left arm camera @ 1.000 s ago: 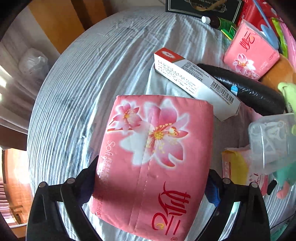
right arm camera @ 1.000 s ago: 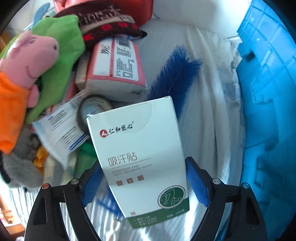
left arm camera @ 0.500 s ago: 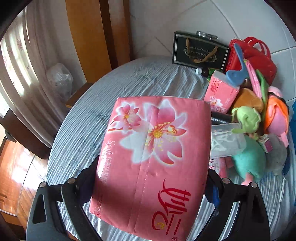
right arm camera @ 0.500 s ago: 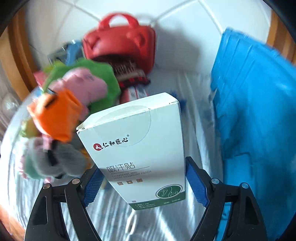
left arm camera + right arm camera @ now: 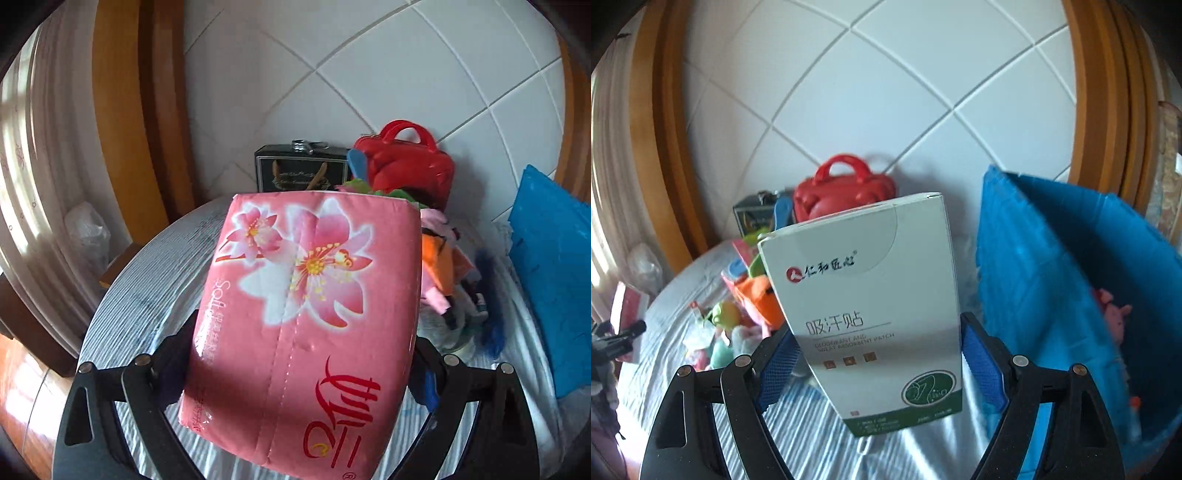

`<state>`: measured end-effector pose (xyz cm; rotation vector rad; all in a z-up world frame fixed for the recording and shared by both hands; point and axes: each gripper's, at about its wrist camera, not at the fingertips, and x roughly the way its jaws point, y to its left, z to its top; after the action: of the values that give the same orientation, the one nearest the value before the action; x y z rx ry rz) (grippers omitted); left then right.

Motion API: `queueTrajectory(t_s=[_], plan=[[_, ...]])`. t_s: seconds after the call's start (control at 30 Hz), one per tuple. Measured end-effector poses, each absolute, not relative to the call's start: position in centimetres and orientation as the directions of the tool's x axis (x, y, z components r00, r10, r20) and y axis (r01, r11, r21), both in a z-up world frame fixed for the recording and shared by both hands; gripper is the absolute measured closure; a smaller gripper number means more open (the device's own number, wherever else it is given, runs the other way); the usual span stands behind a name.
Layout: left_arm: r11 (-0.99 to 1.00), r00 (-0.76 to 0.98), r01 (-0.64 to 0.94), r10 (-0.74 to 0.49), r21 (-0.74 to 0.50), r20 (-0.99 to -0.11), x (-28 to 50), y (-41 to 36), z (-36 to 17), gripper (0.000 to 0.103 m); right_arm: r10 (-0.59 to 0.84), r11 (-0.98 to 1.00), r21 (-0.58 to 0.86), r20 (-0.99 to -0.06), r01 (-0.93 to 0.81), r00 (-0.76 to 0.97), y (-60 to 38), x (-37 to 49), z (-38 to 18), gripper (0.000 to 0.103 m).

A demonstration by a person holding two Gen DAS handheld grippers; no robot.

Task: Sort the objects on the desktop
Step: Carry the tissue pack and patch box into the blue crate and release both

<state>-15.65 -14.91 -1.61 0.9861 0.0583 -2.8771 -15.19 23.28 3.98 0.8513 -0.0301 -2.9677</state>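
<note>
My left gripper point(image 5: 301, 362) is shut on a pink tissue pack point(image 5: 306, 314) with a flower print, held well above the round table point(image 5: 147, 280). In the right wrist view my right gripper point(image 5: 879, 354) is shut on a white and green carton point(image 5: 875, 302), its blue pads point(image 5: 979, 362) pressed on both sides. The carton hangs above the table, left of a blue bin point(image 5: 1052, 280). A heap of soft toys point(image 5: 746, 306) and packets lies on the striped cloth. The left gripper point(image 5: 613, 339) with its pink pack shows at the left edge of the right wrist view.
A red handbag point(image 5: 406, 166) and a black gift bag point(image 5: 299, 173) stand against the tiled wall. The blue bin point(image 5: 550, 277) stands at the table's right, with a pink toy point(image 5: 1115, 314) inside. A curtain point(image 5: 33, 184) and wooden frame point(image 5: 122, 110) are at the left.
Both grippers have risen from the table and tilted up, each keeping its load. The wall, handbag and blue bin have come into view and the heap has dropped away.
</note>
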Motion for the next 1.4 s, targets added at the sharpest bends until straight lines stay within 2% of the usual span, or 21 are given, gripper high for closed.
queueTrajectory(t_s=[0.23,0.57,0.8,1.03,1.23,1.4], plan=[[-0.998,-0.835,-0.054,0.060,-0.026,-0.547,-15.4,-4.2,1.6,0.008,-0.022,-0.999,0.042,-0.402,0.006,-0.916,29.7,-11.2,8.4,0.021],[-0.970,-0.860,-0.243,0.219,-0.007,-0.462,-14.7,10.0,6.4,0.008,0.061,-0.995,0.055,-0.322,-0.083,-0.945,39.4,-8.3,11.5,0.021],[-0.946,-0.863,-0.325,0.293,0.007,-0.412,-14.3,18.8,9.5,0.008,0.102,-0.990,0.057,-0.313,-0.126,-0.944,45.9,-7.8,11.8,0.021],[-0.916,-0.843,-0.401,0.360,0.022,-0.400,-13.7,27.9,11.3,0.008,0.172,-0.981,0.029,-0.328,-0.192,-0.929,52.3,-6.7,11.0,0.021],[-0.881,-0.806,-0.472,0.415,0.033,-0.423,-13.2,35.0,12.0,0.008,0.216,-0.972,0.010,-0.351,-0.234,-0.911,55.9,-6.6,10.0,0.021],[-0.854,-0.763,-0.517,0.433,0.051,-0.479,-13.2,40.1,11.0,0.008,0.273,-0.959,-0.034,-0.375,-0.281,-0.886,58.1,-7.1,8.9,0.021]])
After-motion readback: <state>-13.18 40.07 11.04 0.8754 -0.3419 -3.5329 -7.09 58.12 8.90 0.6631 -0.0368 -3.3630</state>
